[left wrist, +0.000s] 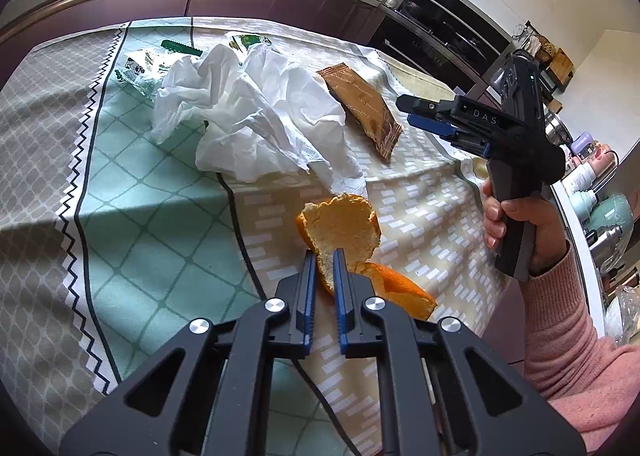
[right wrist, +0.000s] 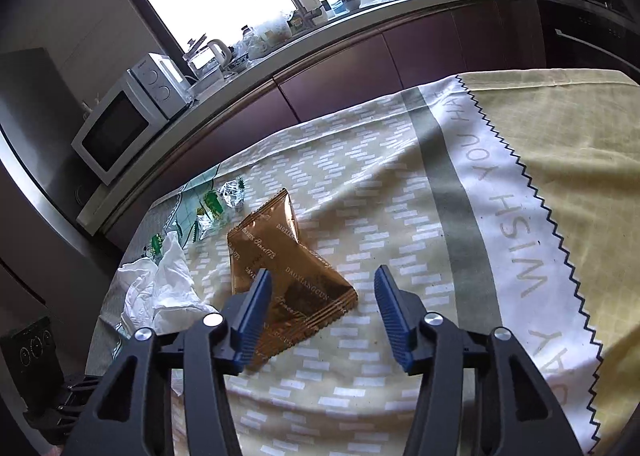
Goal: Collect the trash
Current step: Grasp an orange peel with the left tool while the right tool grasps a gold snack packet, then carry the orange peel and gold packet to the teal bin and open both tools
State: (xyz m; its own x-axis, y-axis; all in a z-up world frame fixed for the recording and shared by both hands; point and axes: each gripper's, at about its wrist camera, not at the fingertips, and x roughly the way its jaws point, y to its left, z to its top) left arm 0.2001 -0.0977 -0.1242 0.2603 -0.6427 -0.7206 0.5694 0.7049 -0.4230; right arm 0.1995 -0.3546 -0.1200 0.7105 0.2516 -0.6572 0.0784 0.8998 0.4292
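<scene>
Left gripper (left wrist: 323, 256) pinching orange peel (left wrist: 344, 224); right gripper (right wrist: 322, 276) spread above brown wrapper (right wrist: 280, 260).

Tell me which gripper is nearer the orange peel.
Left. The left gripper has its fingers closed on the orange peel; the right gripper hovers apart, open, by the brown wrapper.
</scene>
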